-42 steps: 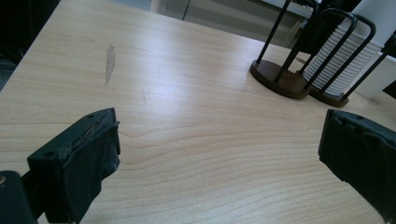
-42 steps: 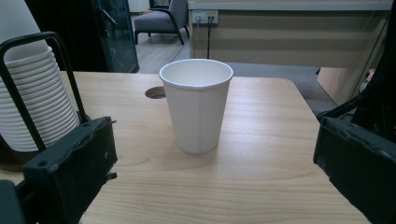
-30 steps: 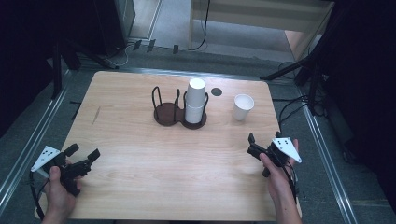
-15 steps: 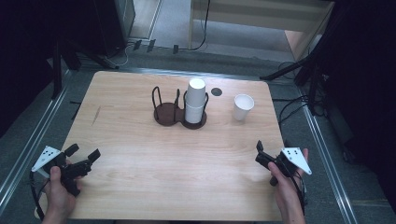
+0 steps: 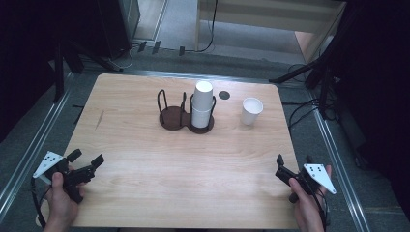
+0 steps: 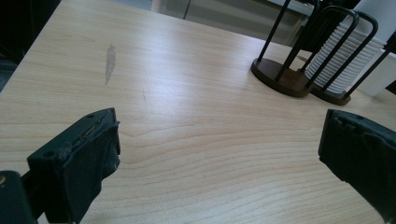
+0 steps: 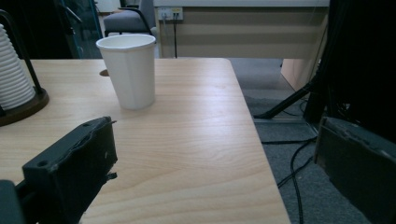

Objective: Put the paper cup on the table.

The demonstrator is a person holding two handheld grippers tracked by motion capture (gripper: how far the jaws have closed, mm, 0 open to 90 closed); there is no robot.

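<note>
Paper cup (image 5: 252, 110) stands upright near the table's (image 5: 145, 193) far right corner, untouched. Right gripper (image 5: 293, 170), jaws wide, hovers at the near right edge; left gripper (image 5: 86, 165), also wide, at the near left corner. Cup stack (image 5: 202, 104) fills the dark holder (image 5: 181, 116).

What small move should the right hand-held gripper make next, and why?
Probably ease the right hand-held gripper forward toward the single paper cup. Its jaws stand wide open and empty near the table's near right corner, and the cup stands upright, alone and apart from the stack of cups in the holder, straight ahead in the right gripper view.
</note>
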